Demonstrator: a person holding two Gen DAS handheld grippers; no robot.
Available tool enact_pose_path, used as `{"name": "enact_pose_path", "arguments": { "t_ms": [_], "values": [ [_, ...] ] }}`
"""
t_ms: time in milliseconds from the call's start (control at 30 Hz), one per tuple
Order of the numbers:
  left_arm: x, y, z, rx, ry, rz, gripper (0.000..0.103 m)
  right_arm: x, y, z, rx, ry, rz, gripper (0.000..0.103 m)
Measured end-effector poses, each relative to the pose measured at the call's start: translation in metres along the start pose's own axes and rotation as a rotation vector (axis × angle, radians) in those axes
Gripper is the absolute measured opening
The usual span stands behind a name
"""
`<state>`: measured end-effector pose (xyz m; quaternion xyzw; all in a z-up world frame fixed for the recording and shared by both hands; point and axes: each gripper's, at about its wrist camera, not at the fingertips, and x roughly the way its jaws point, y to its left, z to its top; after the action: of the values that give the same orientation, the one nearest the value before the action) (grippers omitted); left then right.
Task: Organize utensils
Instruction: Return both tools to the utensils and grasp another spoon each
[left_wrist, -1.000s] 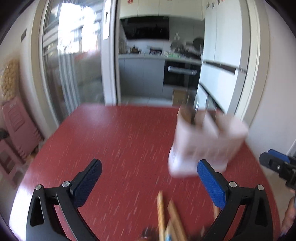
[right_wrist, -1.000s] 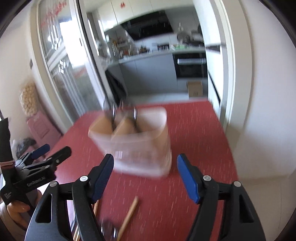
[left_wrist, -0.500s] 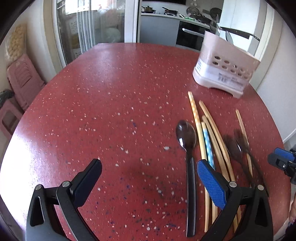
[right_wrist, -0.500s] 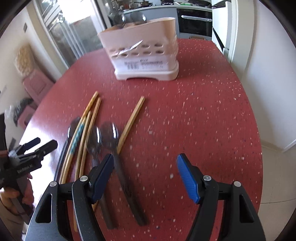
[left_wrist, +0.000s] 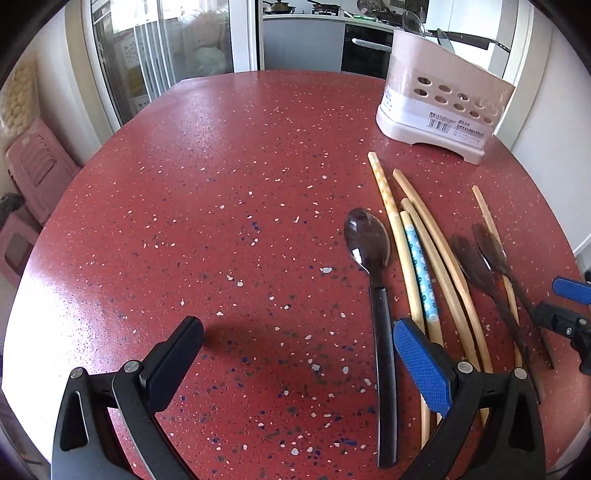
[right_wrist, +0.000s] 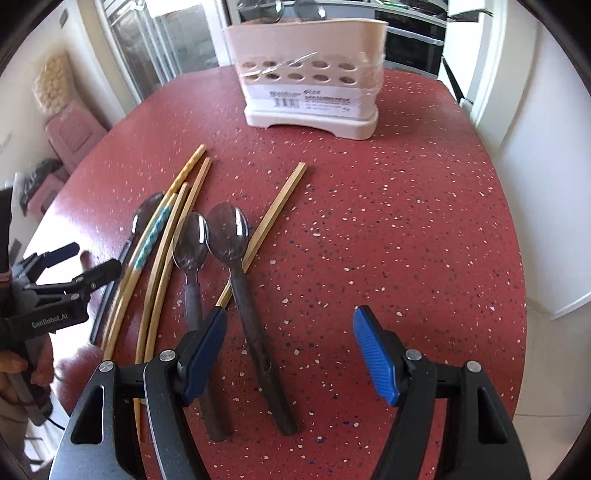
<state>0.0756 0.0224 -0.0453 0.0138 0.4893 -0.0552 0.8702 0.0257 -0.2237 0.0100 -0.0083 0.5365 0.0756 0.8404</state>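
While both grippers hang above the red speckled counter (left_wrist: 229, 192), neither has hold of anything: the left gripper (left_wrist: 295, 354) has its jaws spread wide over bare surface, and the right gripper (right_wrist: 290, 347) has its jaws equally wide apart.

Just inside the left gripper's right-hand jaw lies a black-handled spoon (left_wrist: 373, 280), bowl pointing away. Beyond that jaw, further right, lies a loose bundle of chopsticks (left_wrist: 424, 258), one with a blue patterned band.

Between the right gripper's jaws, close to the left-hand one, lies a dark spoon (right_wrist: 240, 266); a second spoon (right_wrist: 192, 254) lies just beside it and runs under the left-hand jaw. A single chopstick (right_wrist: 273, 214) slants beneath the first spoon's neck.

Far ahead of both pairs of jaws stands the pink utensil holder (right_wrist: 310, 70), upright, with utensil tops showing over its rim.
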Motion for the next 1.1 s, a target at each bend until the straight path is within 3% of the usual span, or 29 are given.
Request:
{"name": "enact_pose_path", "arguments": {
  "t_ms": [233, 700, 967, 1067, 1100],
  "values": [
    [0.006, -0.001, 0.007, 0.025, 0.012, 0.003, 0.103, 0.013, 0.015, 0.005, -0.104, 0.074, -0.058, 0.064],
    [0.014, -0.015, 0.032, 0.118, 0.079, -0.050, 0.103, 0.030, 0.035, 0.049, -0.258, 0.228, -0.055, 0.041],
    [0.016, -0.025, 0.045, 0.202, 0.159, -0.085, 0.093, 0.035, 0.032, 0.067, -0.276, 0.297, 0.002, 0.032],
    [0.014, -0.031, 0.046, 0.230, 0.170, -0.099, 0.082, 0.035, 0.032, 0.070, -0.283, 0.295, 0.010, 0.025],
    [0.014, -0.034, 0.046, 0.236, 0.171, -0.101, 0.075, 0.034, 0.032, 0.072, -0.281, 0.291, 0.011, 0.017]
  ]
}}
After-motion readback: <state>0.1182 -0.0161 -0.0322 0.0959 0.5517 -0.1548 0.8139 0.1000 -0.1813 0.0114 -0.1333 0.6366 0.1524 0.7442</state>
